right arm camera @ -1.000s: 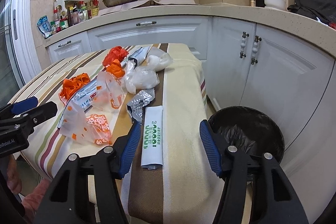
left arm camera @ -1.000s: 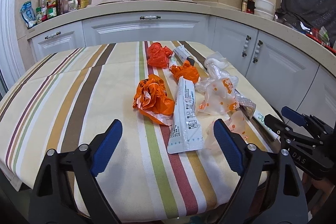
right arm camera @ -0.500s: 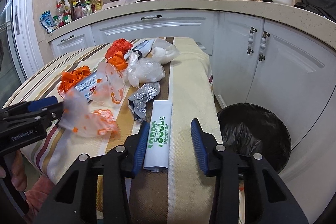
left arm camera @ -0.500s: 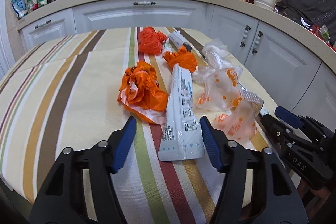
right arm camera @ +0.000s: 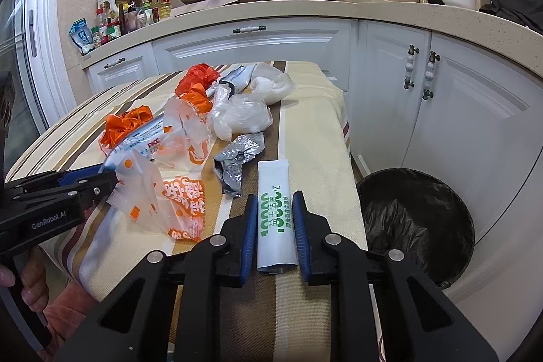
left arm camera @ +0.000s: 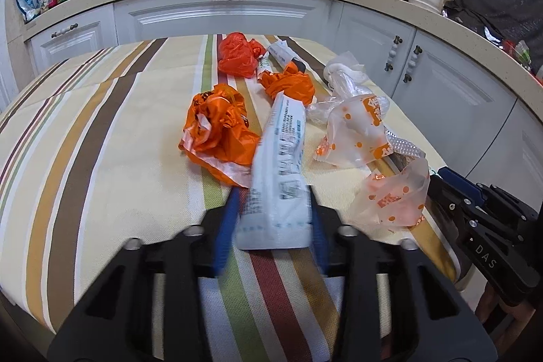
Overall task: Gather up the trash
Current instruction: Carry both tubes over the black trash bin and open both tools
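The right hand-held gripper [right arm camera: 273, 231] has just been closing and now pinches the near end of the white tube [right arm camera: 275, 212] with green print, which lies flat at the table [right arm camera: 315, 138] edge nearest the black-lined bin [right arm camera: 415, 219]. The left hand-held gripper [left arm camera: 271, 226] has also just been closing, its blue pads either side of the near end of the long white packet [left arm camera: 281, 165]; the picture is blurred there, but the pads seem to press on it. To do this well, I would check each grip is firm before lifting, as both wrappers are slick and held only by an end. Lift the packet straight up, since the orange bag [left arm camera: 217, 131] touches its side and could drag along. Carry the tube over the bin before letting go.
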Demonstrator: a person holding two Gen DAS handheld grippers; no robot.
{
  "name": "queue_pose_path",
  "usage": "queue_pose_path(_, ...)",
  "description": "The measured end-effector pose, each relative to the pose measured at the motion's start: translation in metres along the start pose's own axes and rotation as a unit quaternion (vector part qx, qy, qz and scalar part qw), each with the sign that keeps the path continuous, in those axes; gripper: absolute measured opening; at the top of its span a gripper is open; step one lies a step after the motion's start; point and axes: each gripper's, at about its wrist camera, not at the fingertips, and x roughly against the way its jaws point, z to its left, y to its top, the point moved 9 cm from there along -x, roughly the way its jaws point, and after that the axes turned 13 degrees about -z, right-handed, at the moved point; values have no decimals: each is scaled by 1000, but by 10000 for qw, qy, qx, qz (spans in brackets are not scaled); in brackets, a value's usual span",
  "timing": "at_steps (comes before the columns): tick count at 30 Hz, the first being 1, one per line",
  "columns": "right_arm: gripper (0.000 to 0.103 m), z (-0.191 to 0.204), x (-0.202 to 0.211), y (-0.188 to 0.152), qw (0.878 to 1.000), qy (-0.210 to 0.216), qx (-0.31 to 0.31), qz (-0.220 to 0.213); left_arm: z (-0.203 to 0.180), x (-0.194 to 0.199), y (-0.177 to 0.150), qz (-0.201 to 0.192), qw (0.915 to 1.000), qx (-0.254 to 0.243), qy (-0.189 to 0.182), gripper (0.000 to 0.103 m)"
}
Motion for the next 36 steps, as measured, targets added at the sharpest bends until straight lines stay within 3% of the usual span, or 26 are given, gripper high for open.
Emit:
queue_pose_path(12,20,4,6,5,9999,-12,96,-133,-2,19,9,-326,9994,-126,4,32)
queue_pose_path(23,20,0,23,23,9989,-157,149,-423,-6,41,39,-703,9974,-20,-121,32)
queue_pose_path(28,20,-21,31,35,9974,-414,136,-571,-34,38,55,-836,9956,-163,-390,32)
queue_pose_path(36,20,-90,39,45,9906,-1161,43,-727,-105,7,72,-682,9915,-318,-1063,32)
